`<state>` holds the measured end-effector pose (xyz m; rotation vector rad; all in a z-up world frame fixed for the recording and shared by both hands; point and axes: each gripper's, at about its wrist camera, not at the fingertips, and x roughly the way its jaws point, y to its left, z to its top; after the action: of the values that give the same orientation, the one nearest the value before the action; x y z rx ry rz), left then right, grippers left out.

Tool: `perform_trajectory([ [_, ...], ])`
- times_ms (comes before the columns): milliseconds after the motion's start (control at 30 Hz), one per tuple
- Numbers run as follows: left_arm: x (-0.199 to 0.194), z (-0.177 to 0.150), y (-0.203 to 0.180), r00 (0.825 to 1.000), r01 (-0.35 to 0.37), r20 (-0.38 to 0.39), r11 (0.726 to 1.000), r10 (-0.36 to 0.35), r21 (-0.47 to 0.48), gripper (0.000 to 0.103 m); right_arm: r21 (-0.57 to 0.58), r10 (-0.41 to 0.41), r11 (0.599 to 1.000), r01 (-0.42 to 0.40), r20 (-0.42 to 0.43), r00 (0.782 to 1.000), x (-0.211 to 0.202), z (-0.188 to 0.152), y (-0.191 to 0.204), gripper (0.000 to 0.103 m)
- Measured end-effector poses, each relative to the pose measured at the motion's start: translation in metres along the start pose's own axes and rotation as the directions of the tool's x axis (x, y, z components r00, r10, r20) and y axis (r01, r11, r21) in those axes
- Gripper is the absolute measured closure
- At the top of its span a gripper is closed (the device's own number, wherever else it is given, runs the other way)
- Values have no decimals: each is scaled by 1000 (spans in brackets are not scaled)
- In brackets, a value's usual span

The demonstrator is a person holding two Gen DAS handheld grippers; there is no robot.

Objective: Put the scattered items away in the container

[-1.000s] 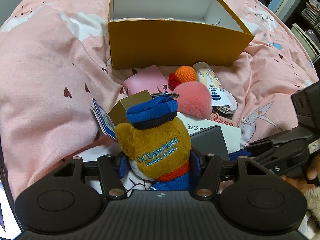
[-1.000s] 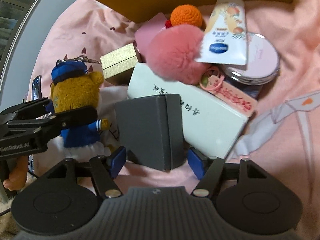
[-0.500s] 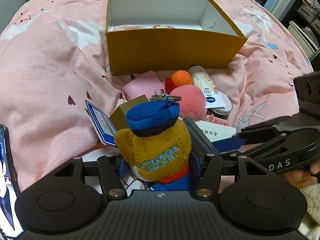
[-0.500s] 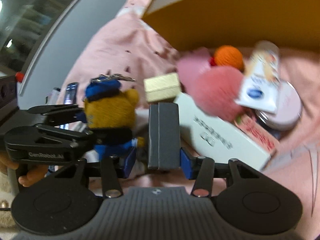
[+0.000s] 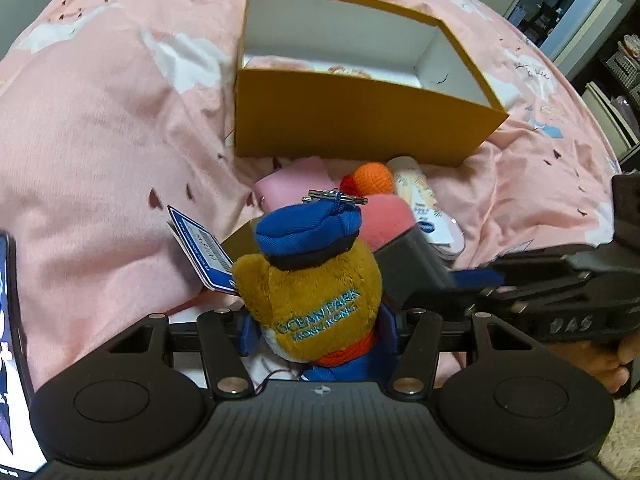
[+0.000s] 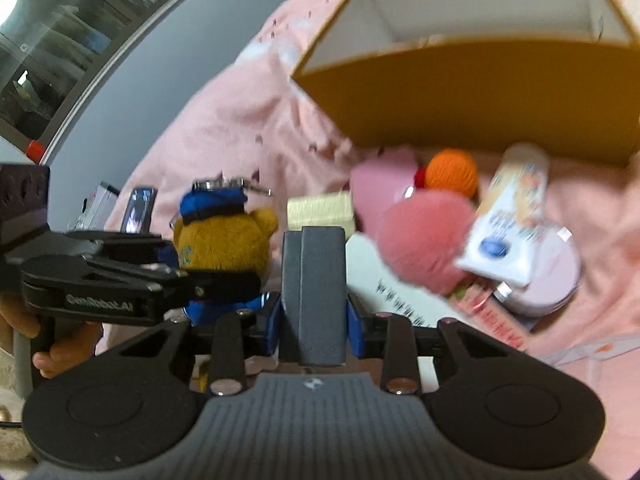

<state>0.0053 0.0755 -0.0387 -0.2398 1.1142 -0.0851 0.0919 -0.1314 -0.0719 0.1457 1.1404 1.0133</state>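
Both handheld grippers are matte black with ribbed bodies, round side discs, silver screw heads and blue finger pads. The left gripper [image 6: 224,280] carries white "GenRobot.AI" lettering; the right gripper [image 5: 472,280] shows "DAS".

right gripper [image 6: 314,316]: closed on grey box [image 6: 314,292] | box turned on edge, lifted off white box [image 6: 394,292]
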Motion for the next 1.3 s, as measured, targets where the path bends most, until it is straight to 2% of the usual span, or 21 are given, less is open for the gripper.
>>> perform_trajectory([
  [233,-10,24,-21,997,22,66,998,-27,66,38,-7,-78,997,79,115,990,-42,24,-8,67],
  [467,-14,66,-36,993,39,104,991,-53,130,38,-37,-130,989,141,213,968,-67,53,-6,67],
  [667,-24,112,-47,981,40,180,983,-73,178,38,-53,-165,980,191,314,935,-89,87,-5,67],
  [833,-20,150,-55,969,42,233,982,-85,185,38,-45,-215,967,252,391,895,-99,115,-8,67],
  [900,-12,164,-57,966,64,234,981,-107,185,38,-37,-235,961,273,406,883,-99,123,-13,67],
  [1033,12,184,-67,965,93,224,975,-138,201,38,-13,-317,934,357,428,846,-94,135,-22,67],
  [1100,27,193,-71,966,106,210,969,-154,222,38,-4,-341,925,379,428,837,-90,140,-29,67],
  [1200,52,207,-77,973,108,175,963,-154,247,38,7,-385,907,421,420,822,-87,142,-39,67],
  [1300,80,214,-81,985,79,126,954,-120,290,39,15,-424,889,458,410,808,-85,146,-49,67],
])
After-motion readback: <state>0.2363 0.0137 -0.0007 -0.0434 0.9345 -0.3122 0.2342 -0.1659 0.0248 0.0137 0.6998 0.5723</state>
